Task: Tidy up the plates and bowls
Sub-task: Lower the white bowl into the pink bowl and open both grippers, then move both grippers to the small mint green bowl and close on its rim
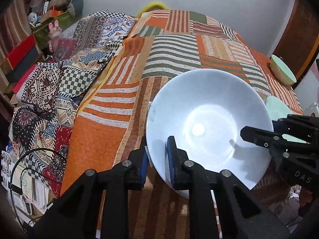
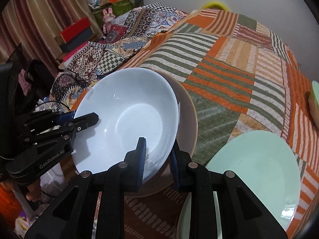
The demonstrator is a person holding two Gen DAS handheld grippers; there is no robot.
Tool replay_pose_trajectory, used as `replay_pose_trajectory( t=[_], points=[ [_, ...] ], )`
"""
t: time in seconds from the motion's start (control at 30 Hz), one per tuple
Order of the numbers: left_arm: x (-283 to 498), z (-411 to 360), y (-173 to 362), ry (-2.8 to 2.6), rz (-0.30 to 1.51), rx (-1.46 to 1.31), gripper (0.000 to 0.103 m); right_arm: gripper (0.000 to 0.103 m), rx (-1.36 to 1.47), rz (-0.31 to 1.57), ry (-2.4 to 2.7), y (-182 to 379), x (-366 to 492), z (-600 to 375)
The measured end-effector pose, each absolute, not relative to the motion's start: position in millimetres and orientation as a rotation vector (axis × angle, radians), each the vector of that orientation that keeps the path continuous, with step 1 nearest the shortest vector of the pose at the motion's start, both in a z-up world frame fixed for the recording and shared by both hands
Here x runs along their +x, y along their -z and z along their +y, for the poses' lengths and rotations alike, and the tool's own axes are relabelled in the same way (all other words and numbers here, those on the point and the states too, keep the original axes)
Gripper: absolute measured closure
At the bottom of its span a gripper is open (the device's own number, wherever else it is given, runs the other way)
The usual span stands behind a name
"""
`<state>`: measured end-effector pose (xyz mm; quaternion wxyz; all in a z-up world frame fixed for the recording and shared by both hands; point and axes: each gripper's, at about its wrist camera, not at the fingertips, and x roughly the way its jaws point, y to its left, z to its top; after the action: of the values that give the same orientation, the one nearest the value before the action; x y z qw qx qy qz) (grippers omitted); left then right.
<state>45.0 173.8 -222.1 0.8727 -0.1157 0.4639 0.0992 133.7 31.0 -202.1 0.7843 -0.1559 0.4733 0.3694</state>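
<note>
A pale blue bowl (image 1: 209, 123) is held tilted above the bed by both grippers. My left gripper (image 1: 157, 159) straddles its near-left rim with one pad inside and one outside. My right gripper (image 2: 157, 159) straddles the opposite rim the same way; it also shows in the left wrist view (image 1: 257, 137). In the right wrist view the blue bowl (image 2: 127, 119) sits over a beige plate (image 2: 189, 119). A mint green plate (image 2: 257, 171) lies to the right on the bedspread. A mint and cream bowl (image 1: 282, 71) lies on its side at the bed's far right edge.
The bed is covered by an orange, green and white striped patchwork spread (image 1: 169, 55). A rumpled patterned quilt (image 1: 65, 75) lies along its left side. Boxes and toys (image 1: 49, 14) are stacked at the far left by a curtain. Cables (image 1: 22, 171) hang at the lower left.
</note>
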Motion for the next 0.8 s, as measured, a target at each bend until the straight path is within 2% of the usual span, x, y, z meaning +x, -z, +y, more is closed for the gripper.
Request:
replay_pose_trajectory(
  t=[0.37, 0.43, 0.53, 0.57, 0.8],
  points=[
    [43, 172, 195, -0.24, 0.942, -0.202, 0.081, 0.08, -0.26, 1.028, -0.802, 190, 142, 16],
    [42, 172, 181, -0.242, 0.913, -0.202, 0.073, 0.076, -0.259, 0.992, -0.794, 183, 140, 13],
    [42, 168, 162, -0.24, 0.866, -0.199, 0.061, 0.054, -0.254, 0.908, -0.793, 166, 139, 7],
    [43, 165, 152, -0.236, 0.842, -0.196, 0.06, 0.052, -0.25, 0.886, -0.793, 161, 138, 5],
    [58, 138, 105, -0.197, 0.716, -0.166, 0.043, 0.052, -0.178, 0.817, -0.728, 130, 161, -41]
  ],
)
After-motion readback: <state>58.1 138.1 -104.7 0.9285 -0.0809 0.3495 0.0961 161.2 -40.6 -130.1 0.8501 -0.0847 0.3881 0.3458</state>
